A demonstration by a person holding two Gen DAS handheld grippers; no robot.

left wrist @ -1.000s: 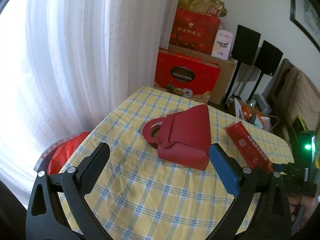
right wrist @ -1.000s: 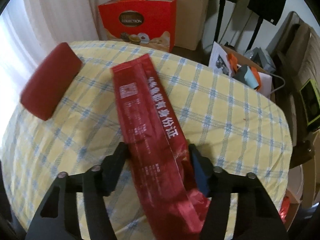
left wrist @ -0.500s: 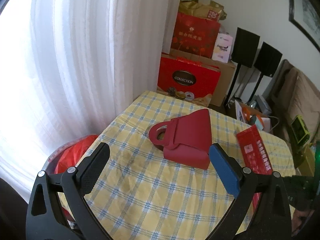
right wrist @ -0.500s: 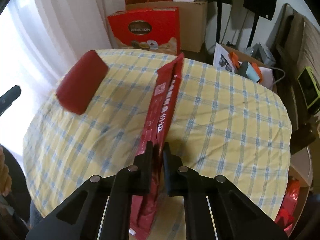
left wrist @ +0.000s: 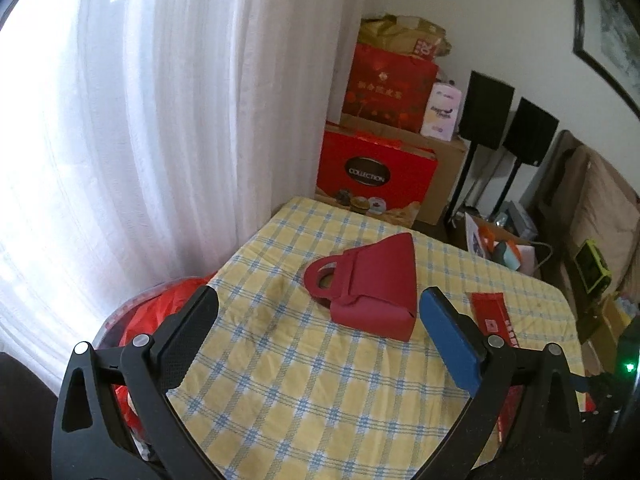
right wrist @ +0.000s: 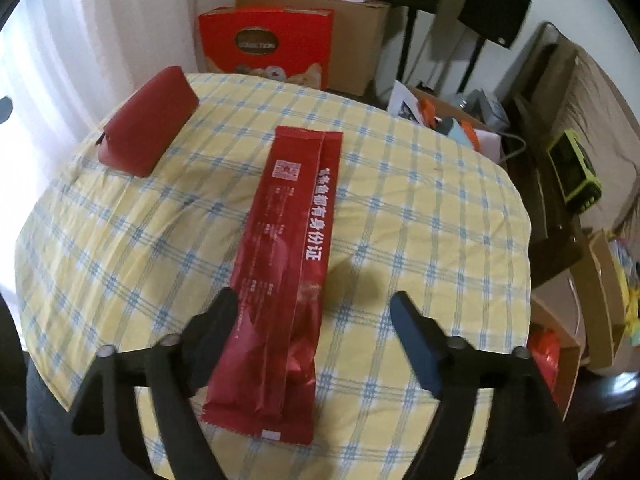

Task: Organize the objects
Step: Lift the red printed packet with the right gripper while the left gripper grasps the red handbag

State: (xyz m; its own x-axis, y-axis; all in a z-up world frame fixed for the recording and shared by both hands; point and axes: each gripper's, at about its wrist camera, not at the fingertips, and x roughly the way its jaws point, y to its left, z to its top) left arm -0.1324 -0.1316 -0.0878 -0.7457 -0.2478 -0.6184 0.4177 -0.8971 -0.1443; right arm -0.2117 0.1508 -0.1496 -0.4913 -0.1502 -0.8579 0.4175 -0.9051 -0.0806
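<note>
Your right tool [right wrist: 314, 304] is opening, the red packet [right wrist: 286, 264] lying loose between its fingers, near end covering the left finger; your left tool [left wrist: 320, 306] is spread, empty.

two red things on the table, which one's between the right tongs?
The long flat red packet with white lettering, between the opening right tongs. The red handbag sits off near the curtain side.
</note>
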